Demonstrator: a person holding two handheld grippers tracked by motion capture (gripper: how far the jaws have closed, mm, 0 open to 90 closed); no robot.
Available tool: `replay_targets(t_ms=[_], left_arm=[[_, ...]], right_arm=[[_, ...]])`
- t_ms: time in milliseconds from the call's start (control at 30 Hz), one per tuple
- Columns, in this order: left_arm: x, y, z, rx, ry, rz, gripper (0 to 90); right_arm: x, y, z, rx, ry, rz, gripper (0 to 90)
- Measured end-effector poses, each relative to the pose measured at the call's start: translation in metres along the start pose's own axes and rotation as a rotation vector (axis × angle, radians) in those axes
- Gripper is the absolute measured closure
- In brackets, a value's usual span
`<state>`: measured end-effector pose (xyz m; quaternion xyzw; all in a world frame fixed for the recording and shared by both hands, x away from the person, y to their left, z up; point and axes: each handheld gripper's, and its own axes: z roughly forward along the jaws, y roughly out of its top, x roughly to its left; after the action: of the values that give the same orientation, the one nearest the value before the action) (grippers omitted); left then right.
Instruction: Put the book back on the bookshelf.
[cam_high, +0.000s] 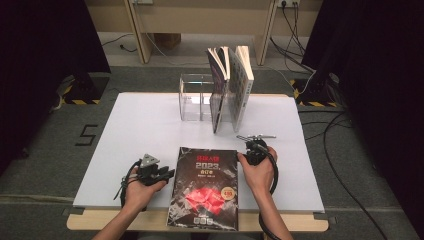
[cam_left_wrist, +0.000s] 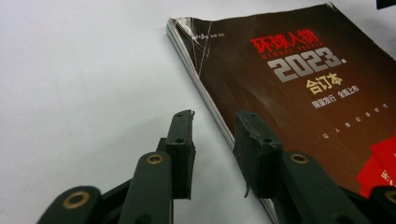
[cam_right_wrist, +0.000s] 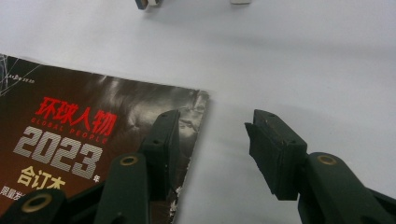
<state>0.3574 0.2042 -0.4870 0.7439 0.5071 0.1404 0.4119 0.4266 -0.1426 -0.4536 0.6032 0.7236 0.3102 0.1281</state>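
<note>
Magazine (cam_high: 205, 187) lies flat at table (cam_high: 135, 130) near edge, between left tongs (cam_high: 167, 174) and right tongs (cam_high: 256, 141), both apart, gripping nothing. Risk: thin spine slips free, or pages tear.

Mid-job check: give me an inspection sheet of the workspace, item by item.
Surface: white tabletop, on a wooden base.
Job's things: dark glossy magazine with red title and "2023", flat at the near edge.
Clutter: clear acrylic holder at the back; two books standing at its right end.
Grippers: left gripper open, jaws straddling the magazine's left edge; right gripper open, astride its right edge, one jaw over the cover.
Cables: black cables on the floor at right.
Surroundings: grey carpet, black curtains.
</note>
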Motion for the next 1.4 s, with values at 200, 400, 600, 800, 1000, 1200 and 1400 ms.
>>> replay_targets(t_ms=[200,400,600,800,1000,1200,1400], left_arm=[[0.000,0.001,-0.002,-0.007,-0.016,-0.022,66.6],[-0.006,0.006,-0.007,-0.025,-0.039,-0.031,66.3],[-0.011,0.004,-0.007,-0.017,-0.056,-0.022,66.6],[-0.012,-0.003,0.000,0.007,-0.056,-0.026,66.9],[-0.009,-0.003,0.004,0.005,-0.043,-0.049,67.3],[-0.009,0.002,0.007,0.008,-0.052,-0.062,68.7],[-0.011,0.002,0.013,0.026,-0.060,-0.067,69.8]], right_arm=[[-0.004,-0.001,-0.001,-0.004,-0.001,0.011,52.5],[-0.003,0.001,0.002,0.008,-0.007,0.009,52.6],[0.001,0.002,0.007,0.029,0.001,0.007,52.6],[0.006,0.012,0.012,0.050,0.018,0.006,52.8],[0.004,0.019,0.026,0.098,0.018,0.023,53.4],[0.005,0.024,0.033,0.123,0.045,0.015,53.9],[0.005,0.027,0.040,0.134,0.058,0.008,55.1]])
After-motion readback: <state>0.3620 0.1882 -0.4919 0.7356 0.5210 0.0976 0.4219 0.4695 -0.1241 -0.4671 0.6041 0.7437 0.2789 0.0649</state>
